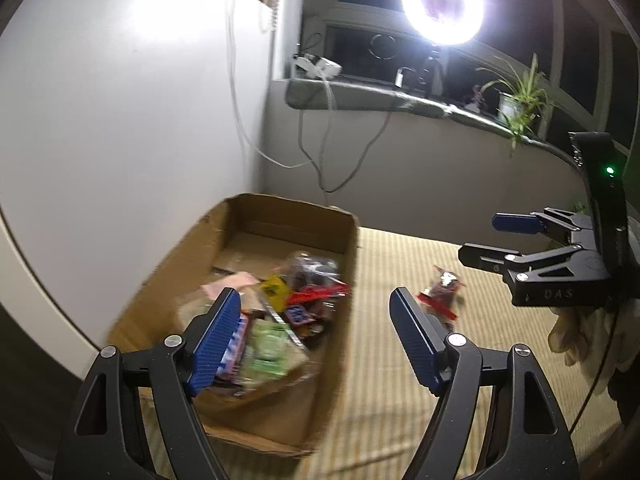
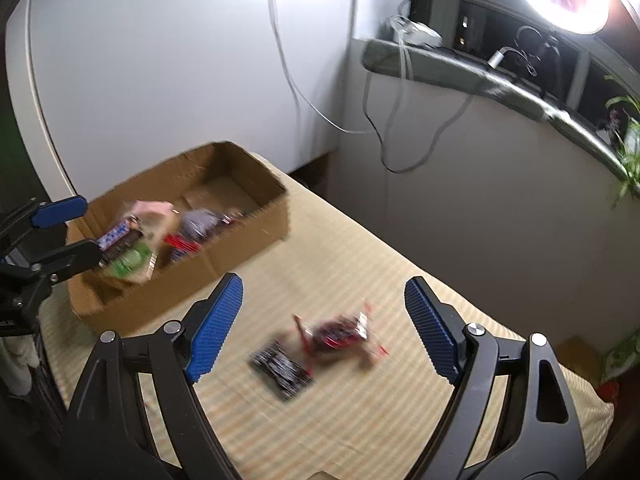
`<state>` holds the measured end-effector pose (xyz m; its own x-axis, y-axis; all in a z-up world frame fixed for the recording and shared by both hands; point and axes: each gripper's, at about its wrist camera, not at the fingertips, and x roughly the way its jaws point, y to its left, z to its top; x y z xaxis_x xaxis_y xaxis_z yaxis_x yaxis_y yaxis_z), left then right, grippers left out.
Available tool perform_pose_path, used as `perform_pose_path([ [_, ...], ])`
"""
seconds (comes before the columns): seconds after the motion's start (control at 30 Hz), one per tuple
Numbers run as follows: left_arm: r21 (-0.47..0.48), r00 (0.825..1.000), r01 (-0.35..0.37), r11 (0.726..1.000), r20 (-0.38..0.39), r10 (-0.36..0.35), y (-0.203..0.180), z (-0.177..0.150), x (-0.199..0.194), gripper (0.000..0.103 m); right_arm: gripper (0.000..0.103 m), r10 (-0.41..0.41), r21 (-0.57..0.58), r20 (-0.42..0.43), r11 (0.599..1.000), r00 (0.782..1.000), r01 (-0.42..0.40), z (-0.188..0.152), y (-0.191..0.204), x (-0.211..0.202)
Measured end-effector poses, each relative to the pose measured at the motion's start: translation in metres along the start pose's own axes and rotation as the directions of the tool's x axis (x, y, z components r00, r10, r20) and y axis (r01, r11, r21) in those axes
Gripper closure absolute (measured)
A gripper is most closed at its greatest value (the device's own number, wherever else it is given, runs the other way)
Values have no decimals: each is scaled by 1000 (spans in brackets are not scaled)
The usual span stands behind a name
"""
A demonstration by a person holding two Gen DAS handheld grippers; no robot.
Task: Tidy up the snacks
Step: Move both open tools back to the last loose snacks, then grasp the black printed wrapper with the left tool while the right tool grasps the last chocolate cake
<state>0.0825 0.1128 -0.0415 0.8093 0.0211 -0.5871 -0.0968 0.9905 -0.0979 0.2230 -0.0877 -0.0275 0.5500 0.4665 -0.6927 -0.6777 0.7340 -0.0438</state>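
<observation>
1. Left tool (image 1: 316,336): jaws wide, nothing between them, above the near end of the cardboard box (image 1: 336,344) of snacks (image 1: 280,320).
2. Right tool (image 2: 324,328): jaws apart, empty, over the striped surface (image 2: 360,420).
3. Red wrapper (image 2: 340,330) and dark packet (image 2: 282,368) lie on the surface below its jaws, untouched.

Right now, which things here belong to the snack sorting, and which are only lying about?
For the job:
- cardboard box with snacks inside
- red snack pack on the table
- dark snack pack beside it
- left gripper and right gripper, both open and empty

Lying about:
- ring light
- plant
- cables
</observation>
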Motion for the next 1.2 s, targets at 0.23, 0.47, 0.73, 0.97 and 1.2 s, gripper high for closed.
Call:
perform_pose_path([
  [0.23, 37, 997, 66, 997, -33, -65, -35, -6, 8, 34, 17, 2, 59, -49, 998, 999, 1, -17, -39, 5],
  [0.47, 61, 986, 140, 988, -104, -134, -66, -18, 27, 38, 17, 76, 82, -105, 994, 992, -67, -30, -54, 22],
  [0.73, 53, 966, 198, 979, -181, -185, -86, -32, 52, 40, 17, 130, 42, -149, 991, 980, -125, -33, -42, 50],
  [0.97, 59, 958, 208, 976, -214, -191, -93, -35, 67, 40, 17, 146, 32, -181, 989, 973, -143, -32, -40, 76],
  [1.2, 55, 952, 217, 975, -233, -198, -94, -37, 84, 40, 17, 170, 21, -202, 985, 965, -169, -34, -36, 93],
])
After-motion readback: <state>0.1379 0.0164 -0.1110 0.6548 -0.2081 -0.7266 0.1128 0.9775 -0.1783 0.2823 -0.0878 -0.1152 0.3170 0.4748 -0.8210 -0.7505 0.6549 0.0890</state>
